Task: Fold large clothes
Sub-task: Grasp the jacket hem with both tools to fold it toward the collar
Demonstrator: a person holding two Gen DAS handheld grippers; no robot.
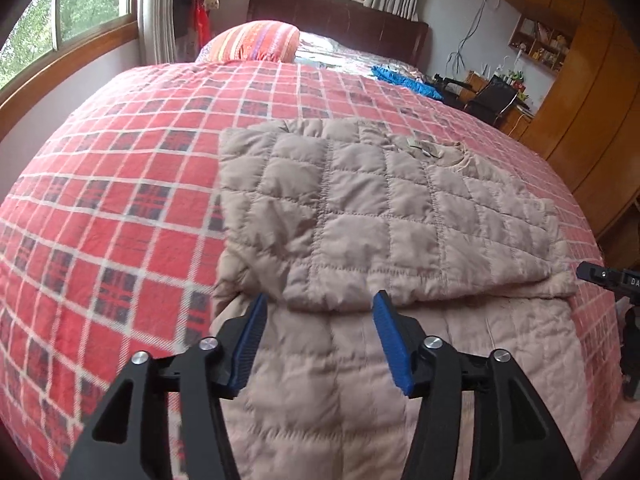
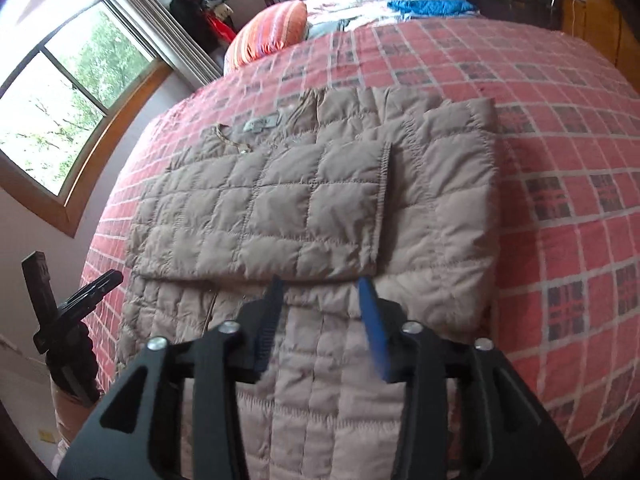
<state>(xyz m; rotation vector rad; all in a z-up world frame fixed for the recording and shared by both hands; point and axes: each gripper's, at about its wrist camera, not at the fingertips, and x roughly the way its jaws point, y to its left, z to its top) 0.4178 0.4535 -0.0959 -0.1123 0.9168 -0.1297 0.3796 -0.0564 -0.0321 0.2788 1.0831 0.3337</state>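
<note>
A beige quilted jacket (image 1: 360, 216) lies on the red plaid bed cover (image 1: 100, 208), its sleeves folded across the body. My left gripper (image 1: 320, 304) hovers open over the lower part of the jacket, just below the folded sleeve's edge, with nothing between its blue pads (image 1: 390, 340). In the right wrist view the same jacket (image 2: 280, 208) fills the middle, a grey label near its collar. My right gripper (image 2: 320, 288) stands open above the jacket's lower half, also holding nothing. Each gripper shows at the edge of the other's view: the right one (image 1: 608, 276) and the left one (image 2: 80, 292).
An orange striped pillow (image 1: 256, 40) and a blue cloth (image 1: 404, 78) lie near the dark headboard (image 1: 340, 20). Windows (image 1: 72, 12) run along the left wall. A wooden wardrobe (image 1: 592, 100) and a cluttered desk with a black chair (image 1: 492, 96) stand to the right of the bed.
</note>
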